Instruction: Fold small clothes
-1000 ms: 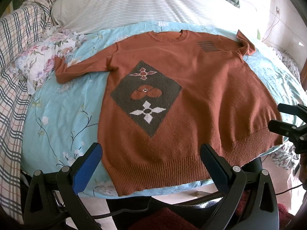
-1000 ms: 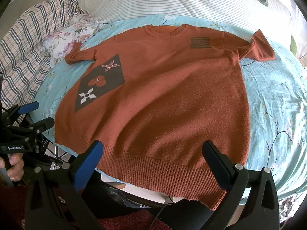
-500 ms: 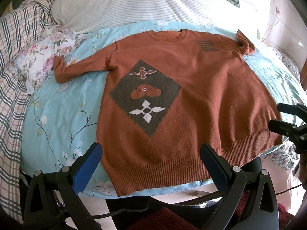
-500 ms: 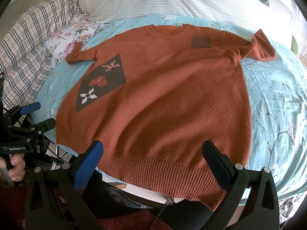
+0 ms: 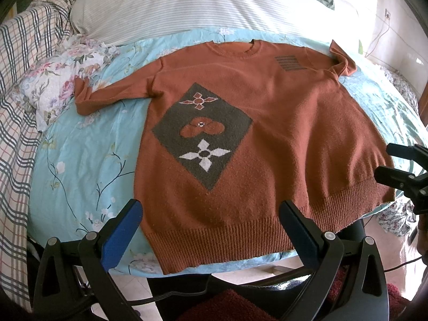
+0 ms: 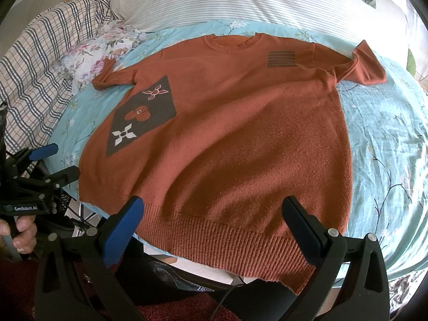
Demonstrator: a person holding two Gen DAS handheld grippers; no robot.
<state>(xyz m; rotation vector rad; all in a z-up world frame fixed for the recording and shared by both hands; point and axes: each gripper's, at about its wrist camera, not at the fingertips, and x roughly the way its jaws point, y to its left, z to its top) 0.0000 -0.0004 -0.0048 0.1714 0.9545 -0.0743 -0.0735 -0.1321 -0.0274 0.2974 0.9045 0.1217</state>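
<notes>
Sweater: a rust-orange knit sweater (image 5: 281, 133) lies flat and face up on the bed, neckline toward the pillows, ribbed hem right at the near edge and hanging a little over it.
Pattern: a dark diamond patch (image 5: 203, 133) with three flower shapes sits on the sweater's front, and a small block of dark stripes (image 5: 289, 62) is up by the far shoulder.
Sleeves: one short sleeve (image 5: 107, 96) stretches out flat toward the floral cloth; the other sleeve (image 6: 366, 64) is bunched and partly turned up at its end.
Bedding: a light blue flowered sheet (image 5: 80, 160) is under the sweater, a striped white pillow (image 5: 200, 5) behind it, a checked blanket (image 5: 18, 80) and a crumpled floral cloth (image 5: 61, 75) off to the side.
Left gripper: the left gripper (image 5: 208, 224) hovers just short of the hem, jaws spread wide, nothing between them.
Right gripper: the right gripper (image 6: 211, 222) hangs over the hem toward the other corner, jaws equally wide, not touching the knit as far as the fisheye lets me judge.
Hand: a hand (image 6: 21, 235) shows in the right wrist view, wrapped round the left gripper's handle, below the bed's edge.
</notes>
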